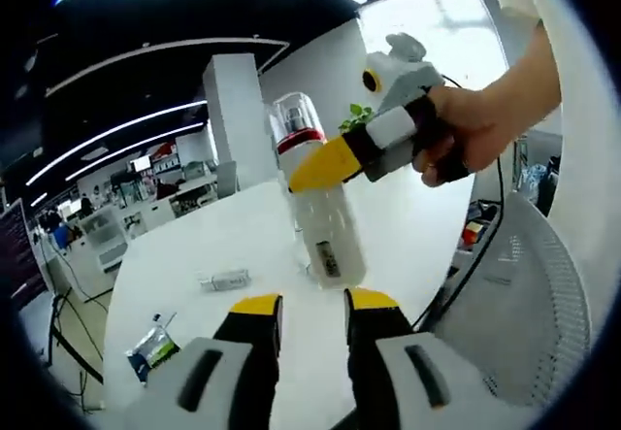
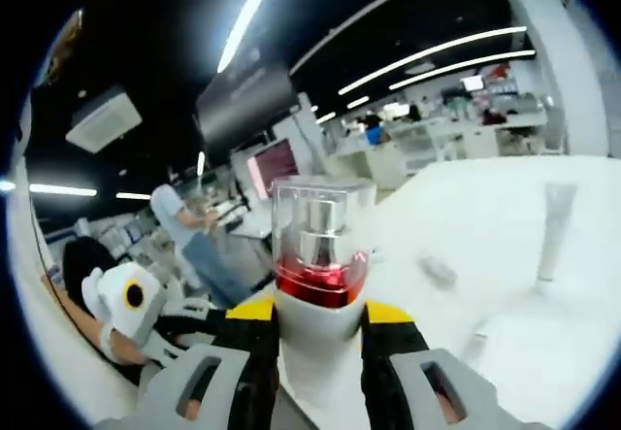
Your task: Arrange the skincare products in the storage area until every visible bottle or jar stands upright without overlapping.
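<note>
A tall white bottle (image 1: pixel 328 236) with a clear cap and a red band is upright over the white table (image 1: pixel 194 246). My right gripper (image 1: pixel 309 173) comes in from the right in a hand and is shut on the bottle's neck. In the right gripper view the same bottle (image 2: pixel 320 280) sits between the yellow jaws of my right gripper (image 2: pixel 320 312). I cannot tell whether its base touches the table. My left gripper (image 1: pixel 315 304) is open with nothing in it, just in front of the bottle's base.
A small tube (image 1: pixel 225 280) lies flat left of the bottle, and a sachet (image 1: pixel 153 349) lies near the table's left edge. A white tube (image 2: pixel 555 228) stands upright further along the table, with a small item (image 2: pixel 439 272) lying beside it. A mesh chair back (image 1: pixel 524 294) is on the right.
</note>
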Motion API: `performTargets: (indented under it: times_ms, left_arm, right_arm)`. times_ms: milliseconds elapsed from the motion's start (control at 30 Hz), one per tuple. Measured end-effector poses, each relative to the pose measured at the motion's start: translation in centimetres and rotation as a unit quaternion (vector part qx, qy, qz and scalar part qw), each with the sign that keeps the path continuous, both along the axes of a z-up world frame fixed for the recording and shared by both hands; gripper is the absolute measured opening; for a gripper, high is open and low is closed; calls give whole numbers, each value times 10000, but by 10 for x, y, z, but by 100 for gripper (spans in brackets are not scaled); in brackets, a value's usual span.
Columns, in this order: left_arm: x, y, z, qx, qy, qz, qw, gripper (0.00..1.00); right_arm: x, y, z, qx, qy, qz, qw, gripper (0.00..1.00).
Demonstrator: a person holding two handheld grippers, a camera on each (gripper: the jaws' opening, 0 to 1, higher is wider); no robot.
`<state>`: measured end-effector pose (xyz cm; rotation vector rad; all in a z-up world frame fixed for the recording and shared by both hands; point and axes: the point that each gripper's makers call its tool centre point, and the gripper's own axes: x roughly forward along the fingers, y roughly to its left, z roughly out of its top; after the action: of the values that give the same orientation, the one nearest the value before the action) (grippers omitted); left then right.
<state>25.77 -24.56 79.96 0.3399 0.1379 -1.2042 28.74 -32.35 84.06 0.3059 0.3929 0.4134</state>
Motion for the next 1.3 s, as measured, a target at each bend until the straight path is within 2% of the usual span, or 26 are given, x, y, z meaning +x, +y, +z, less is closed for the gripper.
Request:
performTargets:
  times_ms: [67, 133, 200, 233, 300, 400, 533, 600, 700, 867, 1100, 1200, 1300]
  left_arm:
    - [-2, 0, -7, 119, 179, 0, 9998, 20]
    - [-2, 1, -13, 306, 180, 6, 9994, 20]
    - [-4, 0, -15, 325, 232, -58, 9992, 14]
    - [-6, 1, -17, 369, 328, -60, 9988, 7]
    - [-7, 1, -17, 416, 244, -115, 9988, 0]
    - [-10, -1, -18, 417, 312, -213, 9984, 4]
    - [-13, -4, -29, 636, 309, -247, 9972, 11]
    - [-13, -4, -30, 687, 285, -229, 9970, 11]
    - [-13, -2, -34, 815, 272, -253, 9960, 10]
    - [-15, -2, -42, 1013, 281, -302, 9940, 10]
    - [-19, -2, -47, 1190, 204, -417, 9918, 10]
    - [-24, -5, -47, 1261, 2, -558, 9905, 10]
    - [-23, -5, -46, 1257, -23, -563, 9905, 11]
  right_arm:
    - [1, -11, 0, -113, -11, -99, 9999, 26]
    - [2, -22, -2, -159, 37, -260, 9995, 26]
    - [4, -28, -4, -118, 55, -348, 9993, 26]
    - [5, -29, -4, -100, 55, -369, 9993, 27]
    - [6, -33, -7, -89, 85, -415, 9991, 27]
    - [10, -38, -13, -49, 154, -563, 9983, 27]
    - [12, -44, -16, 41, 207, -749, 9970, 27]
    - [10, -49, -17, -76, 202, -795, 9966, 27]
    - [5, -59, -25, -209, 347, -891, 9952, 27]
    - [-4, -88, -42, -324, 621, -1235, 9899, 27]
    - [-8, -136, -65, -719, 971, -1628, 9792, 27]
    - [-7, -147, -70, -849, 1041, -1685, 9765, 27]
    - [-3, -160, -77, -1068, 1141, -1707, 9728, 27]
